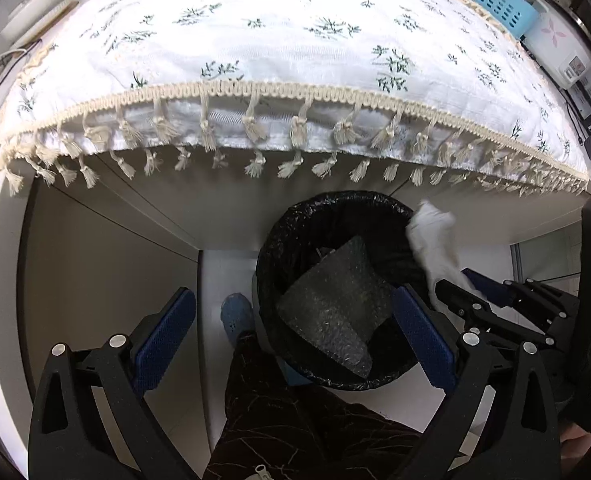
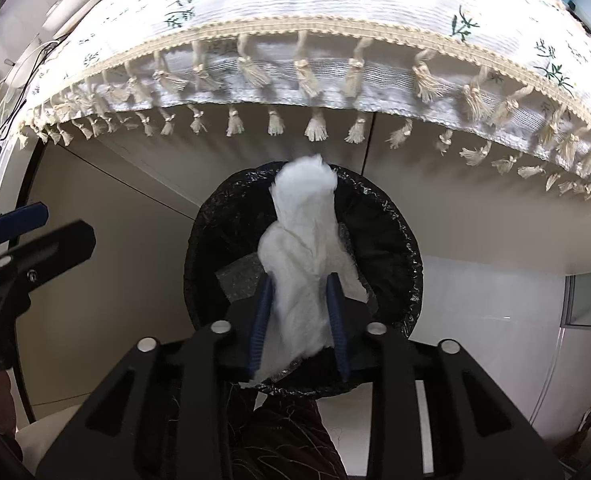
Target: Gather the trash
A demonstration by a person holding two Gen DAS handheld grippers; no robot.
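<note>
Right hand-held gripper (image 2: 299, 312) hangs over the bin (image 2: 409, 240), jaws loose around the white tissue (image 2: 303, 240), ready to drop; left hand-held gripper (image 1: 295, 320) spread wide, empty, above bubble wrap (image 1: 335, 304) already binned

The tablecloth (image 1: 295, 40) is white with small dark-green sprigs, edged in a cream braid and cream tassels (image 1: 255, 128). Below, the bin (image 1: 379, 380) wears a glossy black liner. The tissue (image 2: 307, 248) is plain white. Both claws are black with blue pads (image 1: 163, 340). A basket (image 1: 503, 4) is light blue.
</note>
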